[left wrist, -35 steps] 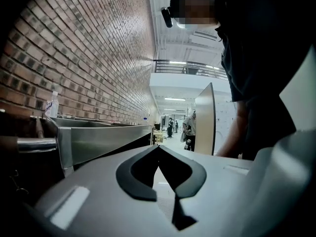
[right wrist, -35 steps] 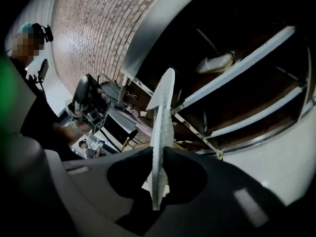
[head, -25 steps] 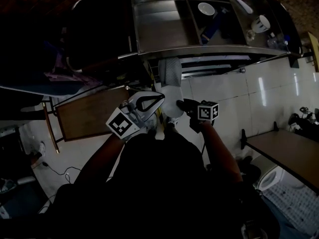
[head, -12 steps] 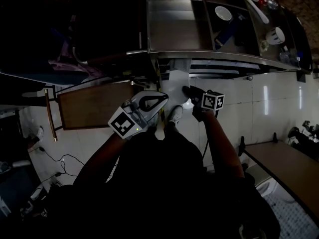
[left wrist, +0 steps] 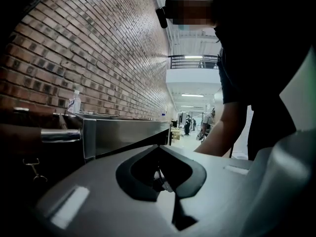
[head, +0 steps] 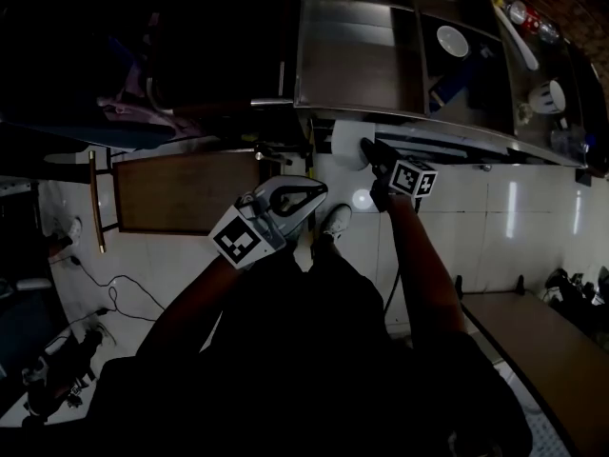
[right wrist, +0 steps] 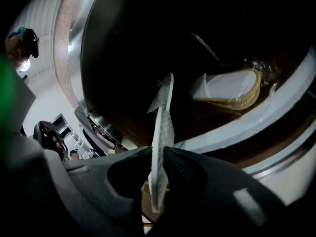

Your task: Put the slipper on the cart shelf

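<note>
A: Slipper (right wrist: 163,117)?
B: R gripper (right wrist: 158,154) is clamping it edge-on, just before cart shelf (right wrist: 237,125).
A: Shelf?
B: 2nd slipper (right wrist: 227,90) is lying there. L gripper (left wrist: 159,151) is idling, jaws together, empty.

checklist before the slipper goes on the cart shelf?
1. Grip: ok. The right gripper is clamped on the thin white slipper, which it holds edge-on.
2. Aim: ok. The cart shelf lies right ahead of the jaws.
3. Landing spot: cannot tell. A white and yellow item, possibly another slipper, already lies on the shelf, and the rest is too dark to see.
4. Sole flat to shelf: cannot tell.
5. Left gripper out of the way: ok. It is shut, empty and held away from the shelf.
</note>
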Demonstrator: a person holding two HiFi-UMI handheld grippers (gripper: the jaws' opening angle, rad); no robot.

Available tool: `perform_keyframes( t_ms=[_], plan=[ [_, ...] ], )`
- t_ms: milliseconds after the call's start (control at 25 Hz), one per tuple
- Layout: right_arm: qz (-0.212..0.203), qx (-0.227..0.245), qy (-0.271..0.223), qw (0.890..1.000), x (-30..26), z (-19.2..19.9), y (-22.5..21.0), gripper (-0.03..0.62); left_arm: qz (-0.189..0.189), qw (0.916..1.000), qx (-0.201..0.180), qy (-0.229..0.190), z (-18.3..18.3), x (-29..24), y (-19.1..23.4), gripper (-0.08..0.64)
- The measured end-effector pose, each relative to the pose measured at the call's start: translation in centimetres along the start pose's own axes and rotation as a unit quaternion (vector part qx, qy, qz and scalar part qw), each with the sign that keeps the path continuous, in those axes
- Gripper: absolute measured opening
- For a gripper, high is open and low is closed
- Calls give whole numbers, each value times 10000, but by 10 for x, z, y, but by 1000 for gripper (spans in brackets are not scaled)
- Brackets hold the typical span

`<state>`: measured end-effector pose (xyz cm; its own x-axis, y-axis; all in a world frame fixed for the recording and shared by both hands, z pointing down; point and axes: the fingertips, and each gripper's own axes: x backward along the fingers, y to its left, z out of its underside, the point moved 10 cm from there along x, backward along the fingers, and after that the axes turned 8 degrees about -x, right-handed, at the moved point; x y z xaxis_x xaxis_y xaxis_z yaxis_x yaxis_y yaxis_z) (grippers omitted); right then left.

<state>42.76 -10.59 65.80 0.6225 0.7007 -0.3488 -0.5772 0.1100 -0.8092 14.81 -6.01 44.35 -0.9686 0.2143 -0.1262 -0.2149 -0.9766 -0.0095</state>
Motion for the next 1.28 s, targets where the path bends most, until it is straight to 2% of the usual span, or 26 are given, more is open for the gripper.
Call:
perform_keyframes(
  t_ms=[160, 520, 680, 1000, 1120, 1280],
  plan=[
    [161, 258, -285, 9991, -11, -18, -7, 64, -117, 9999, 18, 72, 4, 1, 0, 3],
    [-36, 692, -1103, 9915, -33, -37, -7, 64, -364, 9987, 148, 311, 10, 2, -2, 3],
    [75, 957, -1191, 9882, -41, -45, -5, 64, -448, 9979, 259, 382, 13, 0, -4, 3],
    [160, 1088, -1185, 9869, -62, -63, -8, 67, -603, 9970, 261, 401, 16, 2, -5, 3],
    [438, 1389, -1093, 9833, -64, -66, -6, 80, -663, 9964, 293, 441, 16, 3, -5, 3],
    [909, 1962, -996, 9713, -60, -65, -2, 111, -689, 9964, 269, 417, 14, 1, -5, 3]
  ],
)
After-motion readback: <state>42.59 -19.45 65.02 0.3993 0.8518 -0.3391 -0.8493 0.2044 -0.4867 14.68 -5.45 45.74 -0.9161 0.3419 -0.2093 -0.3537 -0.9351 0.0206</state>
